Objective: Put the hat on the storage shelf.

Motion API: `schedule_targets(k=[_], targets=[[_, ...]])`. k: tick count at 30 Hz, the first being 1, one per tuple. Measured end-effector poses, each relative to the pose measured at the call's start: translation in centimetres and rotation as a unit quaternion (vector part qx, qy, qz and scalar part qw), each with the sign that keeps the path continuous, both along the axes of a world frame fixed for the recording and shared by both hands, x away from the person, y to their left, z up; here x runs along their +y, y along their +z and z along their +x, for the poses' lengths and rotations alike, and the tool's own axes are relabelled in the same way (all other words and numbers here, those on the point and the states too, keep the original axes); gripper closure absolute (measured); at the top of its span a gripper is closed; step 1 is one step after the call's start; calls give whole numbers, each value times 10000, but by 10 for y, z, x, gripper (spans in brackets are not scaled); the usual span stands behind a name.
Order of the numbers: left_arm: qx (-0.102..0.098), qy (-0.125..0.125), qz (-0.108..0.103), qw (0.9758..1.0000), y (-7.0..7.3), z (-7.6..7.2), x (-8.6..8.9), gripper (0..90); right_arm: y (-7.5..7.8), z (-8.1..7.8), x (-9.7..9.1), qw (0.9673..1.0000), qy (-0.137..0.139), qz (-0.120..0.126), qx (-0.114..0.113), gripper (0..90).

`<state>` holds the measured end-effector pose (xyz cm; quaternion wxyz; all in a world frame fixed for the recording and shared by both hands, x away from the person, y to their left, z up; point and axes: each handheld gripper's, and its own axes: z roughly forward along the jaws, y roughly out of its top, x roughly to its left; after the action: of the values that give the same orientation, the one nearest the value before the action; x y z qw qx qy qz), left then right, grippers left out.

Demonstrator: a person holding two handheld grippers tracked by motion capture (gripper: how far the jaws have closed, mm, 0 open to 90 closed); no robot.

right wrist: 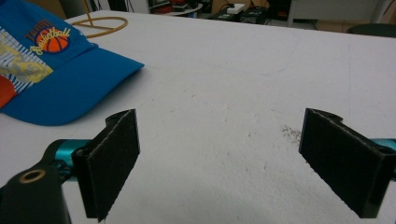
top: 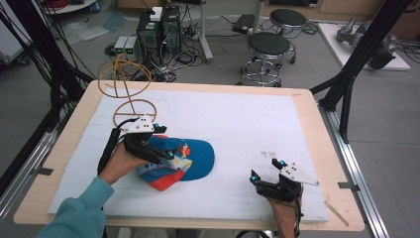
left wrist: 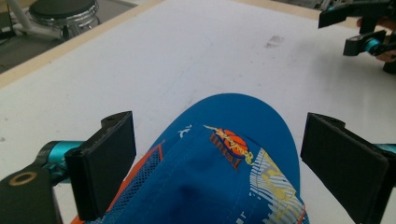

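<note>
I am looking down on a white foam-covered table [top: 237, 119] with a pale wooden rim. At the far left a thin wire stand [top: 128, 94] of tan loops is rising from a round base. Just near of it, my left gripper [top: 167, 151] is hovering over a blue cap [top: 190, 159], jaws spread wide on either side of the crown and not pinching the fabric. The cap is lying left of the table's centre, its smooth rounded brim pointing right. It is cloth, with orange mesh at the side, a white and yellow striped panel, and an orange basketball badge; the yellow lettering over the ball seems to read "basketball", and the word above it is too small to make out. Towards the near right, my right gripper [top: 267, 170] is resting low over bare white foam, well apart from the cap, its flat black padded jaws released and holding nothing.
</note>
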<state>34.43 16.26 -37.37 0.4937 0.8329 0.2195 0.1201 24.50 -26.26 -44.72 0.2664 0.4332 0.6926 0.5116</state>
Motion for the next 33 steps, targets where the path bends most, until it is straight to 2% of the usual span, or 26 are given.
schedule_targets(k=[9,10,12,20,21,24,25,30,33], targets=[[121,-106,488,9987,-15,4,-12,107,-1,0,-3,9999,41,96,-50,113],[143,-79,495,9986,-17,5,-12,107,0,0,-3,9999,30,128,-14,113],[202,-112,642,9977,-20,6,-14,107,-1,0,-3,9999,36,148,-7,113],[315,-81,990,9946,-28,9,-21,113,-1,0,-4,9999,28,166,-21,113],[355,-46,938,9950,-29,9,-22,121,-1,0,-4,9998,25,180,-24,113],[283,-76,1106,9934,-30,10,-23,184,-1,0,-4,9998,12,214,10,113],[287,-46,1096,9935,-31,9,-23,200,-1,0,-5,9997,9,230,14,113],[395,6,1294,9908,-35,11,-26,237,-1,0,-6,9997,13,255,-16,113],[458,29,1371,9895,-37,12,-27,298,-1,0,-6,9996,12,279,-19,113]])
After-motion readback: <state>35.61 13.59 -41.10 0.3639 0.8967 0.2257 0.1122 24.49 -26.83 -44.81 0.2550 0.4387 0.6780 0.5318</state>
